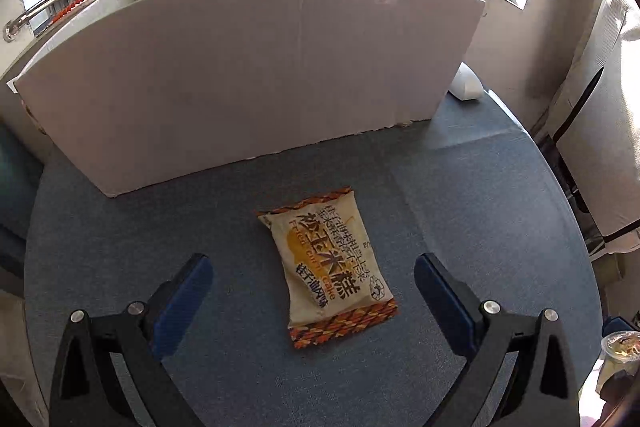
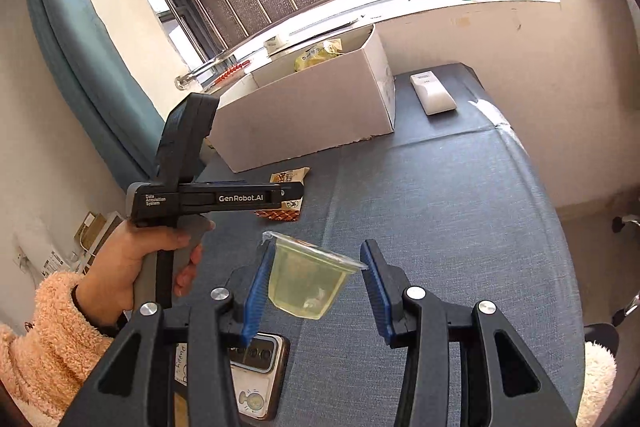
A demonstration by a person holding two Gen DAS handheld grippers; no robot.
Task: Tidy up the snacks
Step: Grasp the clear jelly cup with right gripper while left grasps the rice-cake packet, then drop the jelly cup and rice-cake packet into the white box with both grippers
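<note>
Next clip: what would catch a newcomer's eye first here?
The right tool holds a clear jelly cup in the air above the blue table. Under the open left tool, a fried corn cake packet lies flat, in front of the white cardboard box.

A cream-and-orange corn cake packet [image 1: 328, 269] lies flat near a white box [image 1: 248, 75]; a clear jelly cup [image 2: 306, 277] hangs tilted.

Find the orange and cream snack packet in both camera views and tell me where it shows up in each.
Left wrist view: the snack packet lies flat on the blue cloth, lower centre, between the open left tongs.
Right wrist view: the packet is left of centre, partly hidden behind the other handheld tool.
Shared landmark: the white cardboard box standing just beyond the packet in both.
</note>
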